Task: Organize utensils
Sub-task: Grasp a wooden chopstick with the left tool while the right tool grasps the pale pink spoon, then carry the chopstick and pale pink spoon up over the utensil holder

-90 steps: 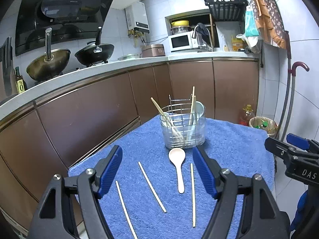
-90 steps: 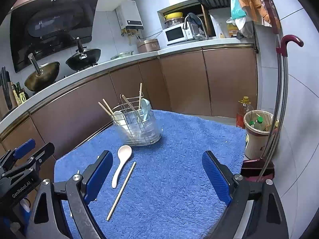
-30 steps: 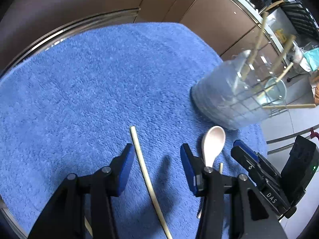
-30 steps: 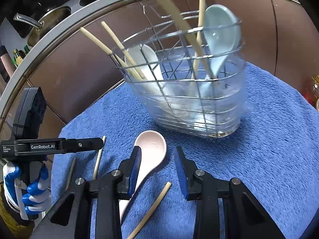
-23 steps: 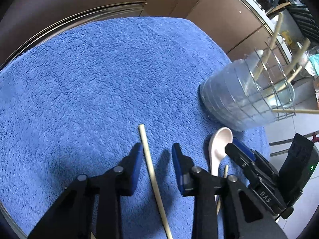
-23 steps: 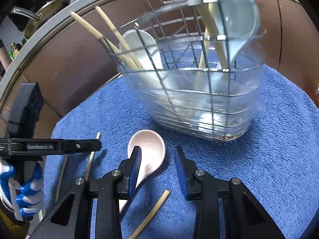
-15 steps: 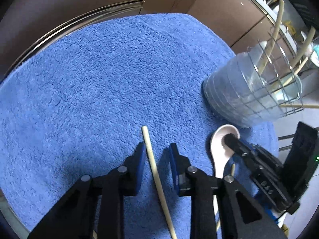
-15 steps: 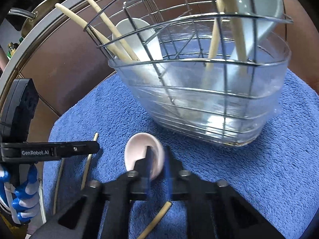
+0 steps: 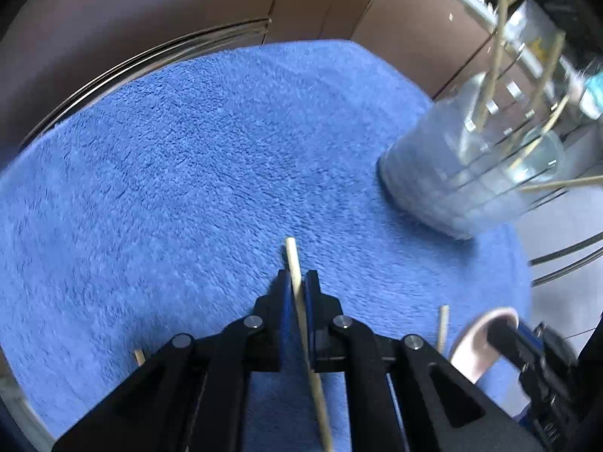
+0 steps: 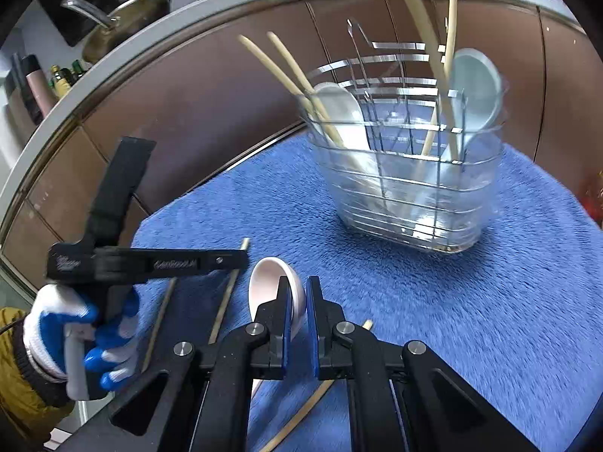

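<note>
1. in the left wrist view, the left gripper [image 9: 297,282] is seen clenched on a chopstick [image 9: 292,260], whose tip sticks out past the blue pads over the blue towel [image 9: 169,158].
2. two more chopstick ends are shown only there: one [image 9: 443,326] just right of the gripper near the towel's near right edge, one [image 9: 139,356] low on the left.
3. the utensil holder [image 9: 452,173] appears blurred toward the towel's far right edge in that view; its contents are shown clearly only in the right wrist view.
4. in the right wrist view, the holder [image 10: 410,188] is seen as a clear tub in a wire frame at the towel's far side, with two pale spoons and several chopsticks leaning in it.
5. the right gripper [image 10: 297,309] is seen grasping a pink spoon [image 10: 271,282] by the rim of its bowl, tilted off the towel [image 10: 452,320].
6. only this view shows the gloved left hand [image 10: 75,342] wrapped round its gripper's handle at the towel's near left edge, the tool pointing steeply down.
7. a loose chopstick [image 10: 301,410] lies under the right gripper, two others [image 10: 158,324] beside the left one.
</note>
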Action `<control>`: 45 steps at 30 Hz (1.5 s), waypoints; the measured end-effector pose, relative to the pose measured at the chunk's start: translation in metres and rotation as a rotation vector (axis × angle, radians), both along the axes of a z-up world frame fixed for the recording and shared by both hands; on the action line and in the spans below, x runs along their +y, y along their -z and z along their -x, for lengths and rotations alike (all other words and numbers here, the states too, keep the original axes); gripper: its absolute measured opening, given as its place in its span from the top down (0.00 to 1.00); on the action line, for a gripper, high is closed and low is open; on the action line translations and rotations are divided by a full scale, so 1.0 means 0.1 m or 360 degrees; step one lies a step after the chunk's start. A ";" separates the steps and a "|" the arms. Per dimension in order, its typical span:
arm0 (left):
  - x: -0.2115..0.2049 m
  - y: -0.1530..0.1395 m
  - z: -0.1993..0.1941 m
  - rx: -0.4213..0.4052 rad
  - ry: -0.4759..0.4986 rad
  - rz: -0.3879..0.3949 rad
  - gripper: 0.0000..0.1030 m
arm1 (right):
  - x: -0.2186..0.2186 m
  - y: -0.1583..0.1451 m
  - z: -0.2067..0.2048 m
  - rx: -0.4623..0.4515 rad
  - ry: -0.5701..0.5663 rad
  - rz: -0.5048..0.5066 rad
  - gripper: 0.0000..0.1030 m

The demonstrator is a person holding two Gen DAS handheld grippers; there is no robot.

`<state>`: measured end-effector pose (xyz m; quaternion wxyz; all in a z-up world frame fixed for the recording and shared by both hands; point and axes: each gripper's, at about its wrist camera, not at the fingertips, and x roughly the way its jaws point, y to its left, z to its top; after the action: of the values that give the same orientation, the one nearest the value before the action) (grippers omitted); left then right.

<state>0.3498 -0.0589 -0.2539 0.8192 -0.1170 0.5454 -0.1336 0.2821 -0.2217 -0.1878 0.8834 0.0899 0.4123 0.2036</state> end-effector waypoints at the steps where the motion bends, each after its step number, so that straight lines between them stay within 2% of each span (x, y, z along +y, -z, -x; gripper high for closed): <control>1: 0.03 -0.04 0.05 -0.0031 -0.0009 0.0025 0.95 | 0.02 -0.05 0.07 -0.0021 0.0004 0.0011 0.93; 6: 0.08 -0.33 0.34 -0.0173 -0.0006 0.0106 0.95 | 0.09 -0.28 0.44 -0.0139 0.0022 0.0085 0.93; 16: 0.20 -0.97 0.99 -0.0430 0.0032 0.0208 0.95 | 0.20 -0.57 1.02 -0.0285 0.0074 0.0121 0.93; 26: 0.22 -1.27 1.49 -0.0591 0.0078 0.0245 0.95 | 0.13 -0.82 1.52 -0.0381 0.0168 0.0160 0.93; 36: 0.26 -1.55 1.76 -0.0666 0.0098 0.0302 0.95 | 0.09 -0.93 1.64 -0.0475 0.0258 0.0191 0.93; 45: -0.03 -1.88 1.58 -0.0764 0.0179 0.0272 0.95 | -0.08 -1.05 1.38 -0.0592 0.0301 0.0267 0.93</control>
<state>0.1917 -0.0615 -0.0656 0.9035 -0.1203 0.3278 -0.2484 0.1439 -0.2301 -0.0830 0.9638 0.0151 0.2475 0.0980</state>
